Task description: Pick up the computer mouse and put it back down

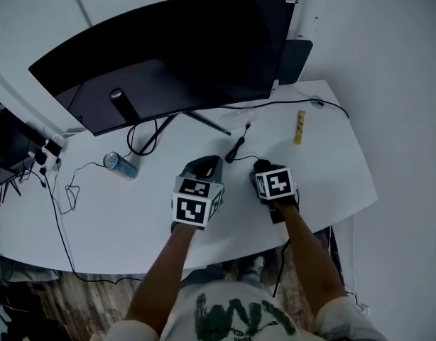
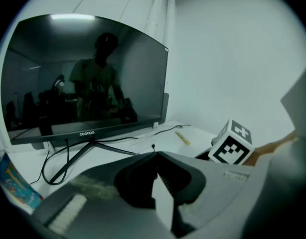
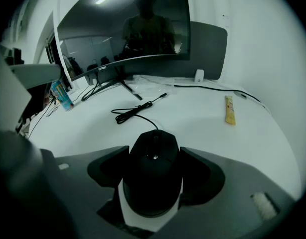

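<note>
The black computer mouse (image 3: 153, 178) lies on the white table (image 1: 324, 162) between the jaws of my right gripper (image 3: 154, 156), whose pads lie against its two sides. Its cable (image 3: 135, 112) runs off in a loose coil toward the monitor. In the head view the right gripper (image 1: 261, 168) covers most of the mouse. My left gripper (image 1: 204, 168) hovers just to the left of it, jaws closed tip to tip with nothing between them (image 2: 155, 156). The right gripper's marker cube (image 2: 231, 144) shows in the left gripper view.
A curved black monitor (image 1: 175, 48) on a splayed stand fills the back of the table. A drink can (image 1: 121, 165) lies on its side to the left, near loose cables (image 1: 65, 190). A yellow stick (image 1: 300, 127) lies at the right rear. The table's front edge (image 1: 239, 251) is close to the person.
</note>
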Demonstrator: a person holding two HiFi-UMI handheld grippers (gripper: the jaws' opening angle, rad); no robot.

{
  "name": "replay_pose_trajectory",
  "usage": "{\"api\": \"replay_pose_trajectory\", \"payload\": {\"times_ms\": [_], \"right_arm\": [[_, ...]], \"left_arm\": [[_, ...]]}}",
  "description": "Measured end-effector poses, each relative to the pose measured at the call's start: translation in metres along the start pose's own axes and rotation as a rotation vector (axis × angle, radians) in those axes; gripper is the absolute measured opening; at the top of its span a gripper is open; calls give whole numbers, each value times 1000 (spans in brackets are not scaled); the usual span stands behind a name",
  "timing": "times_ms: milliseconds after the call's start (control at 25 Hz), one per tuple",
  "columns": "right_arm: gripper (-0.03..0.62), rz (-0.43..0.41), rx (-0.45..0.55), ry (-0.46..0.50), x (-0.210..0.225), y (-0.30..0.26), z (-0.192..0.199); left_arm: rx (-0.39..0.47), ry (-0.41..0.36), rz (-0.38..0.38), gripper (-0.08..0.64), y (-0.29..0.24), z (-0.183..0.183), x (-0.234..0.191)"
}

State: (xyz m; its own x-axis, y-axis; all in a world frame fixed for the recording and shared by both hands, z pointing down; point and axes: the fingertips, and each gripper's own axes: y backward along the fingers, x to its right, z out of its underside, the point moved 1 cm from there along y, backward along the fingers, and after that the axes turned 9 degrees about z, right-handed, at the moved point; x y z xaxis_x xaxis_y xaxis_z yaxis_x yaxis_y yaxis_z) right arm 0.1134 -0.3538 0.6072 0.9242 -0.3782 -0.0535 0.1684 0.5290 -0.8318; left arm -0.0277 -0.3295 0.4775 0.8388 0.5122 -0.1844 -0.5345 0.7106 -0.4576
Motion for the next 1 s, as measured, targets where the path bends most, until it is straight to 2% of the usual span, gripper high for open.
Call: {"api": "replay_pose_trajectory", "payload": {"times_ms": [200, 600, 1000], "right_arm": [[316, -29, 68, -23, -1, 19, -12], [318, -106, 245, 4, -11, 78, -60], [316, -133, 413, 53, -17, 140, -102]], "left_arm": [[19, -7, -27, 2, 11, -9, 0], [63, -36, -62, 2, 34, -34, 8], [125, -67, -106, 2, 60, -62, 16]]}}
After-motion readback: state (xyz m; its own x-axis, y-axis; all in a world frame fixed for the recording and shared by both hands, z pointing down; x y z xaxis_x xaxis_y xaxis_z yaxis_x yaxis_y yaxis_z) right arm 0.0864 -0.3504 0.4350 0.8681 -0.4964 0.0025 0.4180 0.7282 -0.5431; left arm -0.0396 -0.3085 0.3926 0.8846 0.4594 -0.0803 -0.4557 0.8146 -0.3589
